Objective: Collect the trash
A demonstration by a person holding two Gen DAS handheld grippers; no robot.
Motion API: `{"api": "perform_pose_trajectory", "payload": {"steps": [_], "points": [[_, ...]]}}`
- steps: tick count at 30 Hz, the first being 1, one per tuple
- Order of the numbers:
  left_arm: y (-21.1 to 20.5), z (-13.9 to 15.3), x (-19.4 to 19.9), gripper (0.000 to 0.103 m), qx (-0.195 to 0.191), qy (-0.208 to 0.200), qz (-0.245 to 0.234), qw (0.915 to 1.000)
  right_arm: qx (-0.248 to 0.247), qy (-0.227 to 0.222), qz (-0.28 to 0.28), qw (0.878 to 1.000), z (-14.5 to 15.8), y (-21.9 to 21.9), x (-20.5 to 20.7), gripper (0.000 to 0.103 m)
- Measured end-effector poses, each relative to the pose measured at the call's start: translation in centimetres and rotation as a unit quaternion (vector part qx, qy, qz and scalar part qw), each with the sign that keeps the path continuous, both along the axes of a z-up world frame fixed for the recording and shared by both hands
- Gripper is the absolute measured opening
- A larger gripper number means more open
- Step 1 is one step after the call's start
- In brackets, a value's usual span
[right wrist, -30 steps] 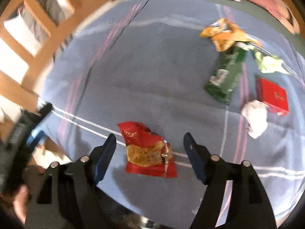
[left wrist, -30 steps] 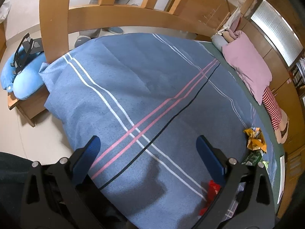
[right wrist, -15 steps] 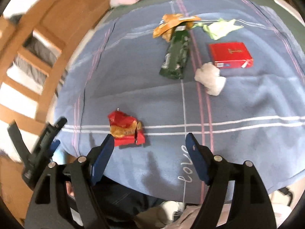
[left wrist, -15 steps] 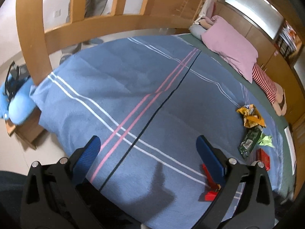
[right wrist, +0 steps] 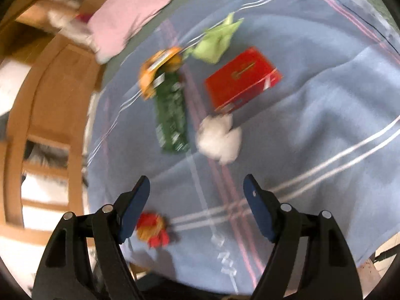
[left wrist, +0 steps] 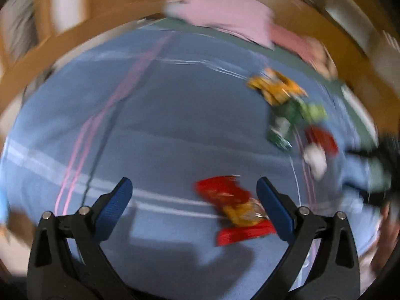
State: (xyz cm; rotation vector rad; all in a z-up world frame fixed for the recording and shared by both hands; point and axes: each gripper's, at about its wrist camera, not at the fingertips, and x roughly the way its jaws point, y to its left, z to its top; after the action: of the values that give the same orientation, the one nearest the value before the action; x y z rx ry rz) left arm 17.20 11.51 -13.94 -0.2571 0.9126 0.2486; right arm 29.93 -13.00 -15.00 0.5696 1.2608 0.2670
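Note:
Trash lies scattered on a blue striped blanket (left wrist: 162, 130). A crumpled red snack bag (left wrist: 235, 207) sits just inside the right finger of my left gripper (left wrist: 193, 187), whose jaws are closing with no pad touching the bag. My right gripper (right wrist: 197, 185) hangs open over bare blanket; the red snack bag (right wrist: 152, 227) shows beside its left finger. Ahead of it lie a white tissue wad (right wrist: 220, 140), a green wrapper (right wrist: 172, 115), a red box (right wrist: 242, 77), an orange bag (right wrist: 157, 70) and a light green wrapper (right wrist: 215, 42). Both views are motion-blurred.
A pink pillow (right wrist: 130, 15) lies at the head of the bed. A wooden bed frame (right wrist: 50, 80) runs along the blanket's left side. In the left wrist view the other gripper (left wrist: 375, 155) is a dark blur at the far right.
Both views have swung and rolled across the bed. The red snack bag now lies near my left gripper's right finger, and the right gripper looks at the tissue and red box.

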Motion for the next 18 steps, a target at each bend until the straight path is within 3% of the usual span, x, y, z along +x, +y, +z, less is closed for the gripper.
{"api": "perform_pose_trajectory", "payload": {"steps": [2,5,13,16,18], "points": [[-1.9,-0.6,1.5,0.086,0.027,0.023,-0.038,0.9987,-0.050,-0.012,-0.008,0.999,-0.2,0.4,1.1,0.076],[-3.1,-2.3,2.7,0.079,0.008,0.071,-0.056,0.9959,-0.117,-0.026,0.012,0.993,-0.9,2.0,2.6,0.076],[-2.8,-4.3,2.6,0.081,-0.010,0.117,-0.052,0.9917,-0.233,-0.025,0.092,0.968,-3.7,6.3,4.0,0.073],[-2.1,-4.1,2.1,0.084,-0.016,0.111,-0.043,0.9928,-0.270,-0.037,0.100,0.957,-3.8,6.6,3.6,0.050],[-1.8,-4.0,2.0,0.084,-0.023,0.110,-0.039,0.9929,-0.270,-0.040,0.106,0.956,-3.7,6.5,3.5,0.029]]}}
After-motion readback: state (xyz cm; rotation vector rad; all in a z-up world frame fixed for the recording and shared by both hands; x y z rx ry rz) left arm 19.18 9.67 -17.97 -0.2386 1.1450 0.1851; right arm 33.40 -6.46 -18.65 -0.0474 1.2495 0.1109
